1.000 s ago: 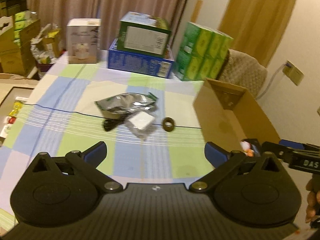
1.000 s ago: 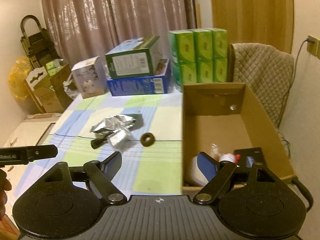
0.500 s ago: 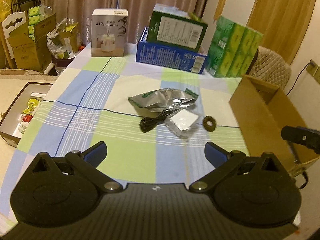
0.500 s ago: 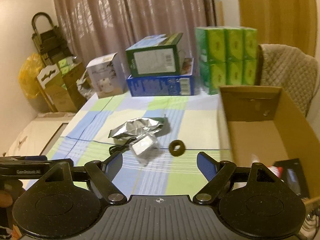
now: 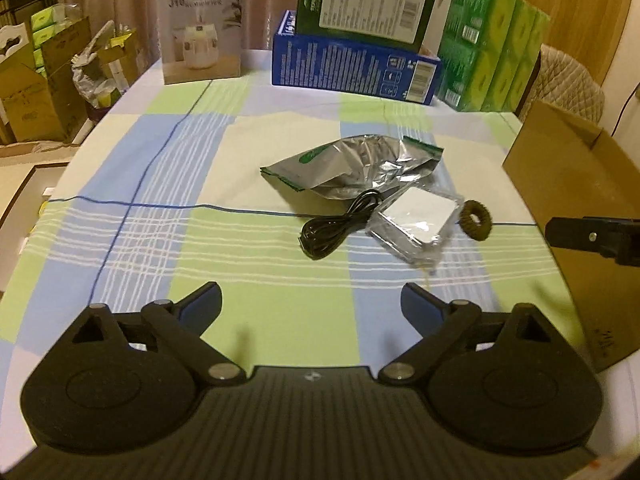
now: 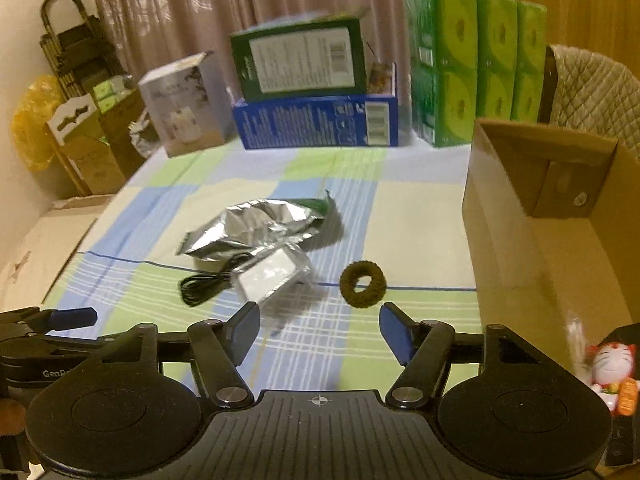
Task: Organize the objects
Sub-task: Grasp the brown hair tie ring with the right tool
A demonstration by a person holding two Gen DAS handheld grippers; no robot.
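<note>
hair tie (image 6: pixel 363 285) | just ahead of right tool (image 6: pixel 320 330) | untouched

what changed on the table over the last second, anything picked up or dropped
Nothing was picked up or dropped. Both tools swung away from the cardboard box toward the loose items and came down closer to the table. The right tool has just been closing partway, the left tool slightly, with nothing between either pair of jaws. The foil pouch, black cable, white packet and hair tie lie where they were.
</note>
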